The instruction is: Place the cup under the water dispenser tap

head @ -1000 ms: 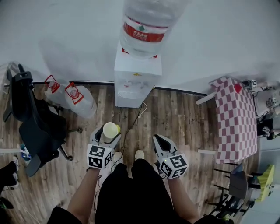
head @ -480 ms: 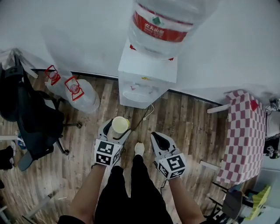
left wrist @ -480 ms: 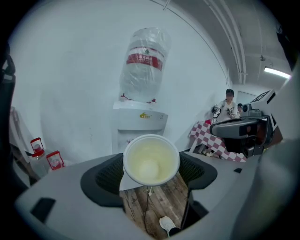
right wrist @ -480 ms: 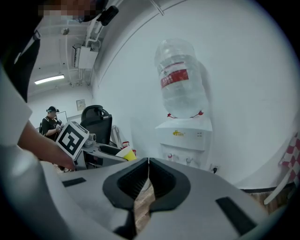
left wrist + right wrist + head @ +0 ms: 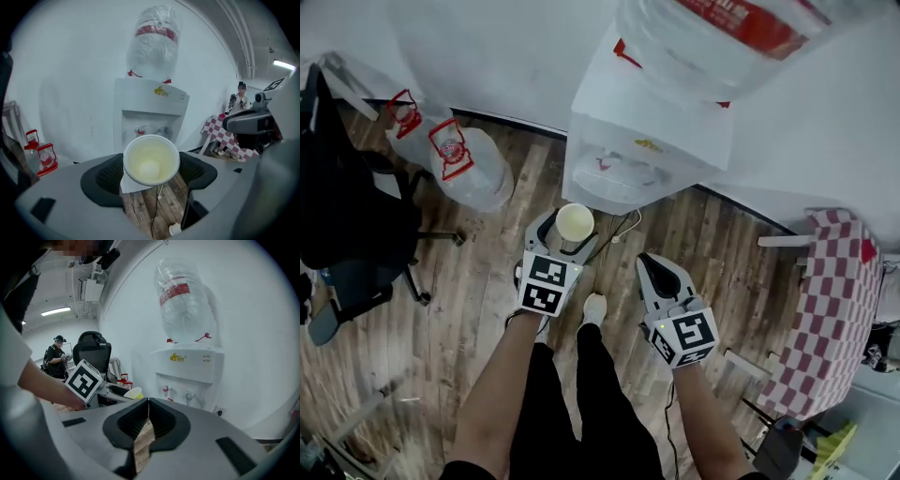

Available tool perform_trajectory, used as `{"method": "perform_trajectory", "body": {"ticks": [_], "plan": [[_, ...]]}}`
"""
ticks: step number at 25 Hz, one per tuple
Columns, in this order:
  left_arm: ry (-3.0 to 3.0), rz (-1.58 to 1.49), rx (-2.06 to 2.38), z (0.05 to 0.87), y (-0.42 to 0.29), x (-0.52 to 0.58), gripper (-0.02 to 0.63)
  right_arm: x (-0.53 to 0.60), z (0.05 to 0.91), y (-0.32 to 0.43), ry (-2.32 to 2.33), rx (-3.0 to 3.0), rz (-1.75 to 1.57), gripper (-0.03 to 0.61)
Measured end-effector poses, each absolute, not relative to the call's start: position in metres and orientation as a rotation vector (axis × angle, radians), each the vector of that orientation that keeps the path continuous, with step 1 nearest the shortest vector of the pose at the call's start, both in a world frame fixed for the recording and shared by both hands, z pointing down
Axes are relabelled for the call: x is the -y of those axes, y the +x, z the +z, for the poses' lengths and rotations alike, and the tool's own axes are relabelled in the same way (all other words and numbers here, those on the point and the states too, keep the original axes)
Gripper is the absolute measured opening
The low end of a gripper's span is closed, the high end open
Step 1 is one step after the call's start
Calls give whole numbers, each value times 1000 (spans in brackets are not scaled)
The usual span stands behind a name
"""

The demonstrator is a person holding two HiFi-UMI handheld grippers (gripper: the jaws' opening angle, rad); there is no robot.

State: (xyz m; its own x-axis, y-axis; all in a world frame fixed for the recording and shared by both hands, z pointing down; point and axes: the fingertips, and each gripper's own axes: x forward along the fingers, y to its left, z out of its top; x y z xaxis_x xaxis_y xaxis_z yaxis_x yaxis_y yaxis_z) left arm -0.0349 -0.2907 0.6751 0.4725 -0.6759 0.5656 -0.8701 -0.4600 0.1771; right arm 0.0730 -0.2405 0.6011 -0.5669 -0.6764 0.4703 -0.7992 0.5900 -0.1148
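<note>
While the person stands facing the water dispenser (image 5: 649,141), the left gripper (image 5: 569,231) has its jaws pressed on 2 sides of the paper cup (image 5: 575,221), which is upright with the open side up. The cup hangs above the wooden floor (image 5: 469,281), in front of the dispenser, not under the 2 taps (image 5: 140,130). The right gripper (image 5: 650,266) has its jaws together, with nothing between them.

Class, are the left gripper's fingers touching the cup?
Touching. In the left gripper view both fingers press the sides of the cup, holding it above the floor.
</note>
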Motion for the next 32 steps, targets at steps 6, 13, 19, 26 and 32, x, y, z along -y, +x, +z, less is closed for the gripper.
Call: {"method": "perform_trajectory", "body": {"ticks": [6, 13, 19, 26, 32], "plan": [[2304, 611, 1271, 720, -27, 312, 376, 250, 636, 69, 1216, 2445, 454, 23], [2383, 691, 1226, 772, -9, 343, 376, 258, 683, 73, 1260, 2423, 456, 23], [2418, 734, 1190, 806, -3, 364, 376, 256, 716, 83, 1298, 2407, 474, 23], [2391, 709, 1191, 820, -5, 393, 376, 259, 734, 81, 1322, 2406, 508, 23], [2389, 795, 1160, 838, 4, 409, 377, 272, 751, 77, 1334, 2400, 537, 23]]}}
